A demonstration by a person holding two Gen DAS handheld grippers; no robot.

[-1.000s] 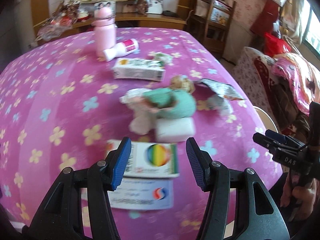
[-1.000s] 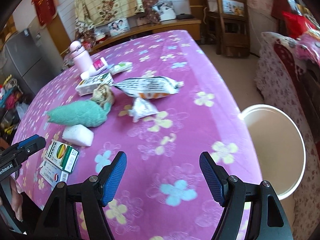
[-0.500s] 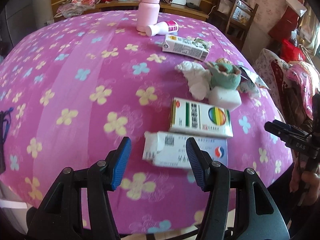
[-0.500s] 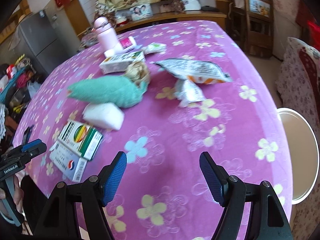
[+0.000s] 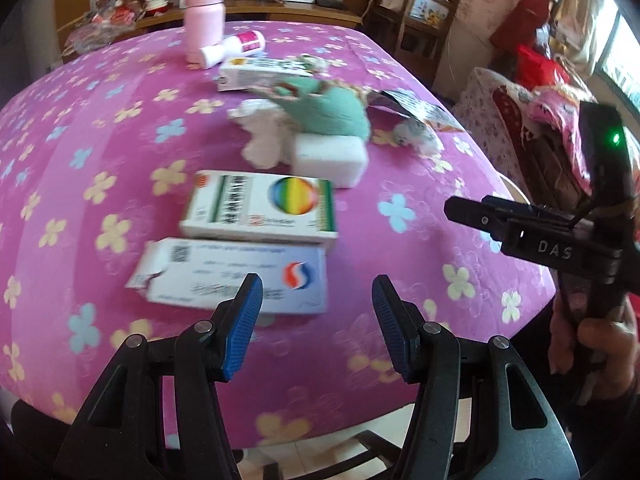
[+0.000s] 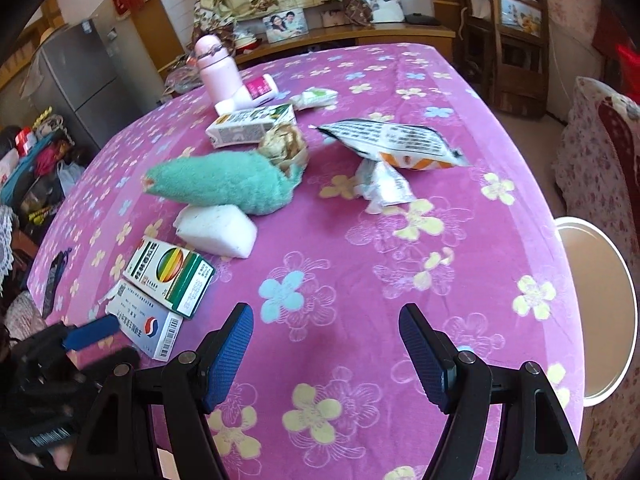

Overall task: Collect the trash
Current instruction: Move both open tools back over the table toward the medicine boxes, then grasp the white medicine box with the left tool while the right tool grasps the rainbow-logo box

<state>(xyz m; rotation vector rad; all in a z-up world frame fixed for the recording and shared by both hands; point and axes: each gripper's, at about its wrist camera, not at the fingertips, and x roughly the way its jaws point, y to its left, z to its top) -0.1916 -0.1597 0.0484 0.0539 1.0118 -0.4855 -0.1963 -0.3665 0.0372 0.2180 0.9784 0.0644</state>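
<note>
Left gripper: my fingers spread wide, holding nothing, poised above the table's near edge; since half a second ago I have shifted so the white-and-blue box now lies just ahead of my left pad, torn flap to the left. Rainbow-logo box: touching it on the far side. White foam block, teal cloth, snack wrapper: beyond, on the pink flowered tablecloth. Right gripper: equally wide, empty, over bare cloth.
</note>
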